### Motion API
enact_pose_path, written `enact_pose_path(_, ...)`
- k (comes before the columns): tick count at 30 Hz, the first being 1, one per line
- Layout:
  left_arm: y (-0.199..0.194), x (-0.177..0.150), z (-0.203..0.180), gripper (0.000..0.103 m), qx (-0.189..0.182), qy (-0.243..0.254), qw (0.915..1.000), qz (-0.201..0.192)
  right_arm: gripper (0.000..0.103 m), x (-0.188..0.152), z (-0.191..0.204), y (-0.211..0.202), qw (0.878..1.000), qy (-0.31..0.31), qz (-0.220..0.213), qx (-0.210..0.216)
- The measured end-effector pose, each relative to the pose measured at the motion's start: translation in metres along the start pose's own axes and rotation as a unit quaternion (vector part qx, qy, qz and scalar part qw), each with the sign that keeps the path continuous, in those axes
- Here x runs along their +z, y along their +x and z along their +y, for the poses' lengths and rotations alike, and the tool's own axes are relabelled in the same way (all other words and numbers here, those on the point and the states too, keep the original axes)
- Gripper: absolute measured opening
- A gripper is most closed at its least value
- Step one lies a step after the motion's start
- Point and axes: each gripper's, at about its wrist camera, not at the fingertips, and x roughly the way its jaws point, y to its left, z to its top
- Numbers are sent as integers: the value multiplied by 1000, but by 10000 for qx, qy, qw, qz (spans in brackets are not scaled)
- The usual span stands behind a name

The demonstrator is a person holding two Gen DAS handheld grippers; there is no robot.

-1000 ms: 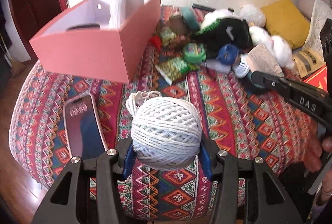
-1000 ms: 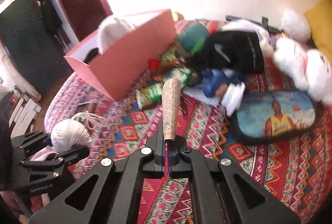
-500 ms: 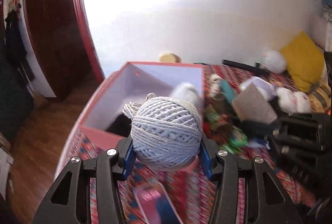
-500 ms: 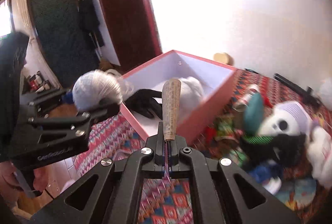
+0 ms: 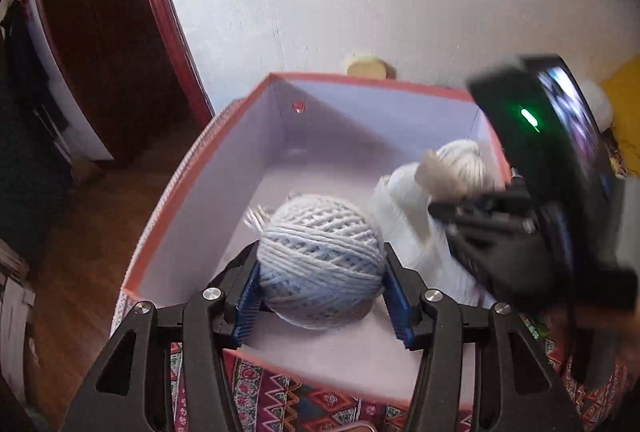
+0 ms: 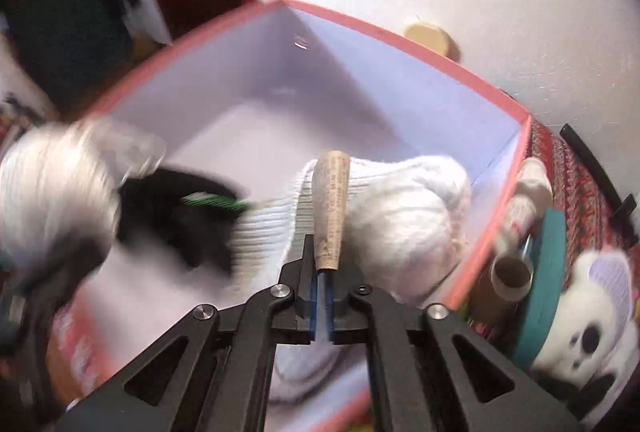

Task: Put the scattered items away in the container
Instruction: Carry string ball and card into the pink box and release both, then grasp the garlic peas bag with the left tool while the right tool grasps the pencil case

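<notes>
Both wrist cams close above box (image 5: 192, 168)

A ball of pale string (image 5: 320, 256), tightly wound with a loose tuft at its upper left, sits clamped between two blue pads, held over the open pink box (image 5: 256, 100). The box has a salmon rim and pale lilac inner walls. Inside it lie a white knitted cloth (image 6: 400, 208) bunched against the right wall and a black item with a green stripe (image 6: 188, 208). A tan paper cone (image 6: 331, 212) stands upright, pinched at its base, above the cloth.
</notes>
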Motion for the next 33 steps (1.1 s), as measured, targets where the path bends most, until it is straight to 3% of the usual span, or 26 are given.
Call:
enact_pose_path(2,13,1,-3,65,137,20,9999,-12,18,16,-7,16,9990,-80,5,-430)
enact_pose_path(3,19,2,-5,74,205,17,9998,-18,33,21,-8,18,9983,-138,-58,-558)
enact_pose_path(4,24,3,-6,78,268,-17,9996,-8,58,24,-10,16,9983,-136,-128,-546)
enact_pose_path(6,32,3,-5,82,332,-179,9993,37,85,25,-14,6,9981,-22,-386,-484)
enact_pose_path(9,30,3,-2,82,317,-417,9986,92,86,16,-19,-23,9941,-87,-871,-640)
enact_pose_path(14,-15,-9,-9,82,261,-583,9978,-153,86,-22,-23,-95,9893,183,-1415,-291)
enact_pose_path(20,-95,-48,-66,85,-98,-125,9981,-601,86,-120,-41,-184,9785,614,-1967,-88)
enact_pose_path(26,-140,-118,-142,93,-569,411,9952,-678,86,-243,-76,-230,9744,1220,-1857,-357)
enact_pose_path(30,-132,-165,-180,93,-839,531,9946,-288,86,-313,-109,-233,9682,1875,-1604,-409)
enact_pose_path(33,-112,-195,-199,93,-794,665,9945,143,86,-359,-137,-220,9570,2582,-1308,-170)
